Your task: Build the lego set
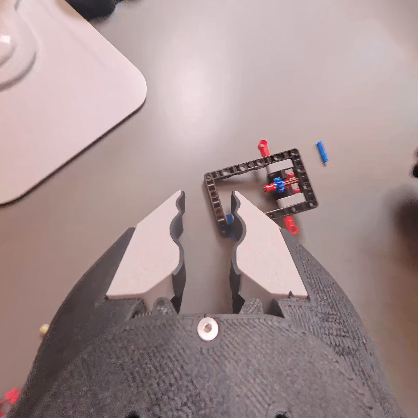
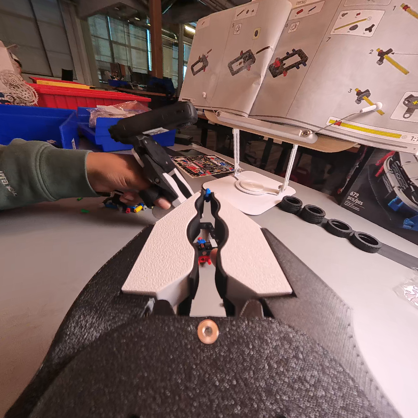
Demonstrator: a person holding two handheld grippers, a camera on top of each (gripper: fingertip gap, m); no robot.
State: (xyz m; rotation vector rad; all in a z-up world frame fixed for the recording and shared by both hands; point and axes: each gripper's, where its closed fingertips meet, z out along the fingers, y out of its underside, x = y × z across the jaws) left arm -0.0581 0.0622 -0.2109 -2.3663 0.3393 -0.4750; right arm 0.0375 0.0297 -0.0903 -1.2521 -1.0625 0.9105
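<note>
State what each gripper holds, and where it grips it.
The right gripper pinches a small blue pin at its fingertips, about midway along. The left gripper is open and empty.

Black frame (image 1: 253, 166), red axles (image 1: 264, 148), blue pin (image 1: 323, 152), blue gear (image 1: 278, 184); white-fingered claw (image 1: 208, 197).

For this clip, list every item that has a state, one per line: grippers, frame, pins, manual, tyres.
Left gripper: open, empty, beside the frame's corner.
Right gripper: shut on a blue pin at its fingertips.
Black frame: flat on the table, gear and red axles fitted.
Loose blue pin: lying on the table, apart from the frame.
Instruction booklet: open, propped on its stand.
Four tyres: lying flat in a row, unmounted.
</note>
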